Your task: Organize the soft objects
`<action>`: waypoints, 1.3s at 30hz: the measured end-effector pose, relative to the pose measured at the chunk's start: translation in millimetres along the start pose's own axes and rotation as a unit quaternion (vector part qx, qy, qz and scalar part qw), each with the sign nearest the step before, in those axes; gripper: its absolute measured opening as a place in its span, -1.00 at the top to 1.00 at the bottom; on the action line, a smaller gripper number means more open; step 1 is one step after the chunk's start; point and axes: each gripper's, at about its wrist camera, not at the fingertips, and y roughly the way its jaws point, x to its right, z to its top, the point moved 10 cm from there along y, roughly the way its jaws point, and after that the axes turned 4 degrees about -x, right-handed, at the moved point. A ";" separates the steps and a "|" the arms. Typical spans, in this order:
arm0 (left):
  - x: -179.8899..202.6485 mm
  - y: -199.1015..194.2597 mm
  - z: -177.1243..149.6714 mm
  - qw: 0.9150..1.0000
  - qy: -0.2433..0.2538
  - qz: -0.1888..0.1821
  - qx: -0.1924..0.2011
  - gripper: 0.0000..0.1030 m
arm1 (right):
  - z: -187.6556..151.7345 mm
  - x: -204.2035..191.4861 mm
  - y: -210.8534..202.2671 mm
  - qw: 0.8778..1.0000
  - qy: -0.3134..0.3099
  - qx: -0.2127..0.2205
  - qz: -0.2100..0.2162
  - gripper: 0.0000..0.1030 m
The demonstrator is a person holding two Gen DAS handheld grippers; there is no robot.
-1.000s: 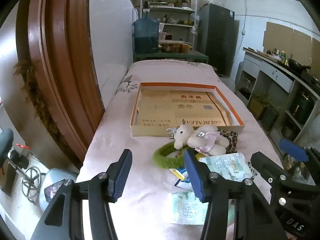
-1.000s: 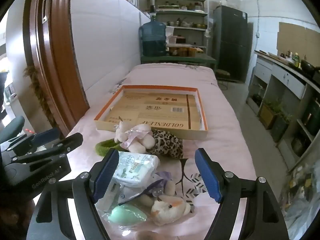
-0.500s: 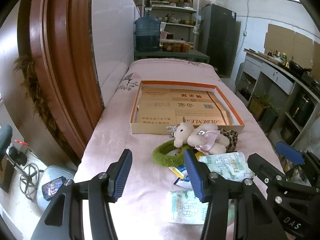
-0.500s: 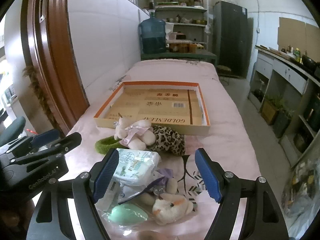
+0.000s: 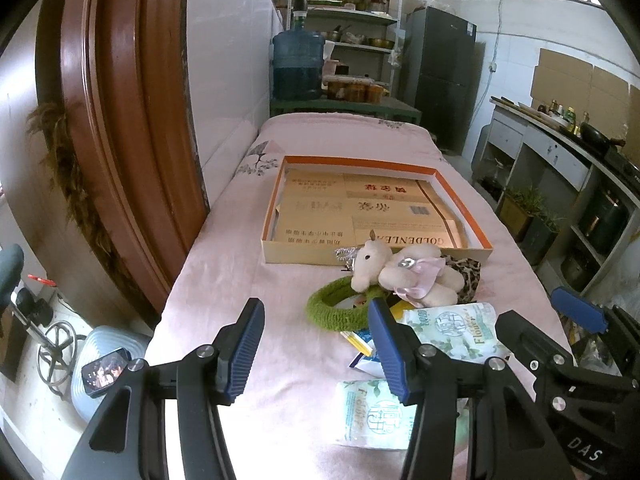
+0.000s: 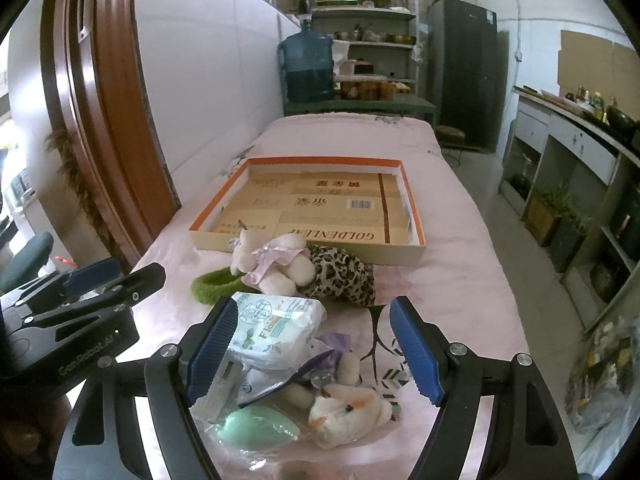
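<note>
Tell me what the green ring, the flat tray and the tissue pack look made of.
Green ring: fuzzy knit or terry fabric, going by its nubby matte pile. Flat tray: cardboard, matte tan walls with an orange rim and printed panels inside. Tissue pack: thin glossy plastic film, wrinkled and shiny.

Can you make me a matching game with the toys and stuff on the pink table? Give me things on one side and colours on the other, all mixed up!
Things:
1. fuzzy ring
2. egg-shaped sponge
3. spotted pouch
4. box rim

Colours:
A. orange
B. mint green
C. dark grassy green
D. brown and black leopard spots

Pairs: 1-C, 2-B, 3-D, 4-A
</note>
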 end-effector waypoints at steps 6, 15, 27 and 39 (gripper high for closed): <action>0.4 0.3 -0.3 1.000 0.000 0.000 0.000 -0.05 | -1.0 -0.1 1.2 1.000 0.001 -0.003 0.001 -0.54; -1.7 7.6 -3.7 1.000 -0.005 -0.002 -0.005 -0.05 | -3.1 0.5 3.3 1.000 0.001 -0.005 0.004 -0.54; -2.8 7.6 -4.1 1.000 -0.007 -0.003 -0.006 -0.05 | -3.2 0.3 3.4 1.000 0.000 -0.004 0.003 -0.54; -6.1 10.6 -5.9 0.999 -0.027 -0.035 -0.010 -0.05 | -21.8 23.8 -1.9 1.000 0.010 -0.010 -0.015 -0.54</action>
